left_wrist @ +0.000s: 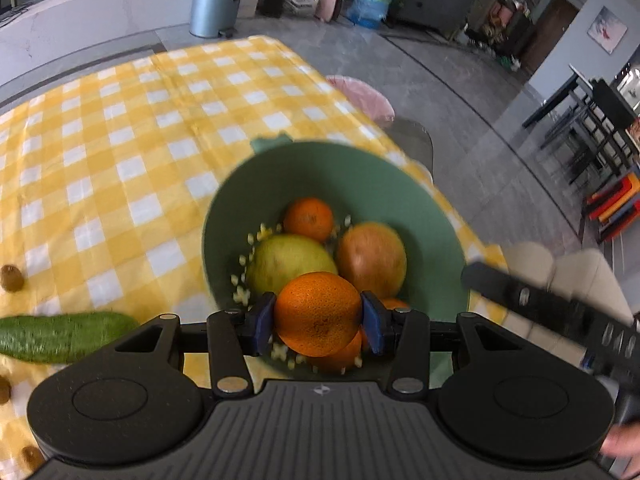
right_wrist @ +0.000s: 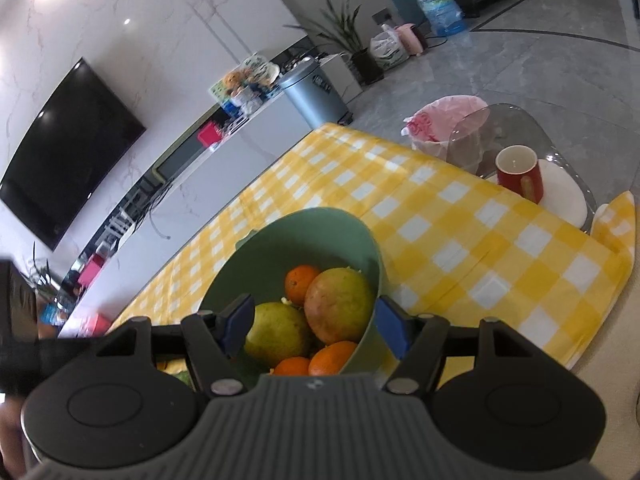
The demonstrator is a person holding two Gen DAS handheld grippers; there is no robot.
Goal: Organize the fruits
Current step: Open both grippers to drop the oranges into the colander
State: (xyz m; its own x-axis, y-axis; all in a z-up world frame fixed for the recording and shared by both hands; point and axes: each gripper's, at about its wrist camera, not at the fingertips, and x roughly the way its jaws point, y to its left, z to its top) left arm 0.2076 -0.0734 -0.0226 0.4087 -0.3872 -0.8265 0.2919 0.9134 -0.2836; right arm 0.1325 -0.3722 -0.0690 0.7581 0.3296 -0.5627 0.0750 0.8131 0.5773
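Note:
A green bowl (left_wrist: 320, 160) stands on the yellow checked cloth (left_wrist: 120, 140), with a small orange (left_wrist: 309, 219), a yellow-green mango (left_wrist: 288, 260) and a reddish mango (left_wrist: 370, 260) in it. My left gripper (left_wrist: 318, 320) is over the bowl's near side. A large orange (left_wrist: 318, 312) sits between its blue pads on top of other oranges, and the pads stand just off its sides. In the right wrist view my right gripper (right_wrist: 316, 326) is open at the bowl (right_wrist: 304, 228). Its right pad is outside the wall and its left pad is over the inside.
A cucumber (left_wrist: 60, 336) and a few kiwis (left_wrist: 12, 278) lie on the cloth left of the bowl. A red cup (right_wrist: 520, 176) stands on a white plate at the table's far right. A pink-lined bin (right_wrist: 440, 128) and a glass chair back sit beyond the edge.

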